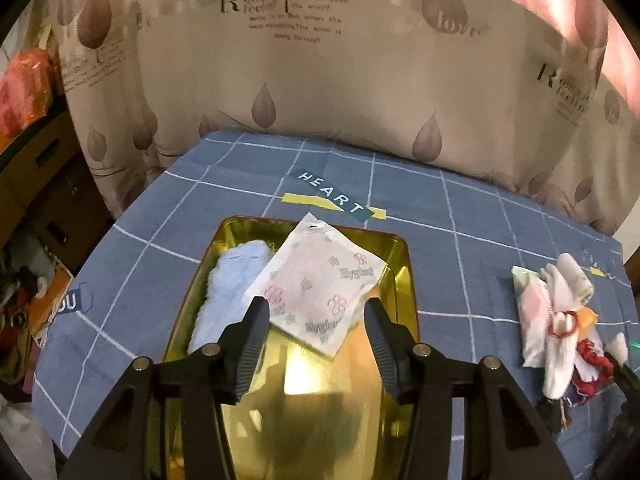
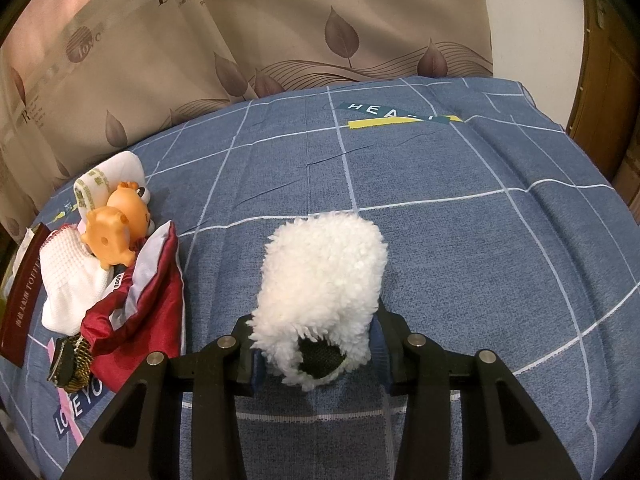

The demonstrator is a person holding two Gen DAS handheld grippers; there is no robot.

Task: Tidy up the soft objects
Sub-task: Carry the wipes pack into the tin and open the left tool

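Observation:
A gold tin [image 1: 405, 252] stands on the blue checked cloth, right below my left gripper [image 1: 316, 306]. In it lie a pale blue fluffy cloth [image 1: 236, 276] and a white flower-printed packet [image 1: 320, 280] that leans over the cloth. My left gripper is open; its fingers [image 1: 256, 328] stand on either side of the packet's near corner without pressing it. My right gripper [image 2: 316, 316] is shut on a white fleecy mitt [image 2: 324, 264] with a dark opening, which rests on the cloth [image 2: 480, 240]. The fleece hides the right fingertips.
A pile lies between the two grippers: white socks [image 1: 560, 312], an orange toy [image 2: 116, 224], a red satin pouch [image 2: 148, 296], a white knitted cloth [image 2: 72, 280] and a dark red lid [image 2: 22, 300]. A leaf-print curtain [image 1: 320, 92] hangs behind the table.

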